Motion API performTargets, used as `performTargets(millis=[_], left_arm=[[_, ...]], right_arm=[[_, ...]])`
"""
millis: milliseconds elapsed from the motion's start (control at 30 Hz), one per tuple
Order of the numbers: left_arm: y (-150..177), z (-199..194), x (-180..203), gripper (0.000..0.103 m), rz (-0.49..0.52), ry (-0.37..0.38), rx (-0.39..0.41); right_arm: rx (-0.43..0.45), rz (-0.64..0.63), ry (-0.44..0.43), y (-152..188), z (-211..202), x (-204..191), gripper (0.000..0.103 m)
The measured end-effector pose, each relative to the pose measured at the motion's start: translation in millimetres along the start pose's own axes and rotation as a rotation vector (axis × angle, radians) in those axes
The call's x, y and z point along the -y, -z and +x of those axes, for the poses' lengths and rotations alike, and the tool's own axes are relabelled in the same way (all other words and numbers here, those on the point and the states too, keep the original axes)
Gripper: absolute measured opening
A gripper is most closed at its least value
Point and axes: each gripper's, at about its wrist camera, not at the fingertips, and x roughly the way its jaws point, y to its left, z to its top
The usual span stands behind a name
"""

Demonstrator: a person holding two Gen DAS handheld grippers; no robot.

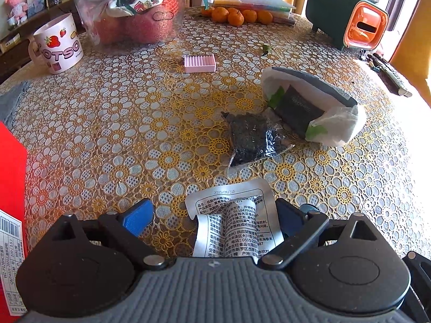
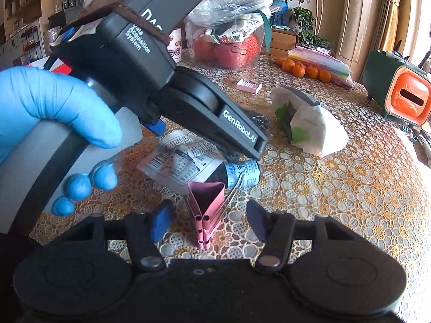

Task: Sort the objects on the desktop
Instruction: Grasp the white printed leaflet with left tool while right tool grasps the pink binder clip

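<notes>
My left gripper is open around a silver food packet with printed text that lies on the lace tablecloth; its right pad is close to the packet's edge. The packet also shows in the right wrist view, under the left gripper body. My right gripper is open, with a pink binder clip lying between its fingers. Beyond the packet lie a clear bag of dark dried bits and a white bag holding a dark box.
A strawberry mug, a plastic bag of red items, a pink ridged block, oranges and a green and orange box stand at the far side. A red carton is at the left.
</notes>
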Motion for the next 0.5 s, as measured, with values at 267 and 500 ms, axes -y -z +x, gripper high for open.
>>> performTargets(millis=[267,500], left_arm=[[5,-9,-5,0.067,0.001,-0.029,0.032],[11,-15,-14,0.06,-0.043,0.013,0.046]], right_arm=[[-0.004,0.019,-0.003,-1,2,3,0.039],[0.001,0.032,-0.012,-1,1,6,0.026]])
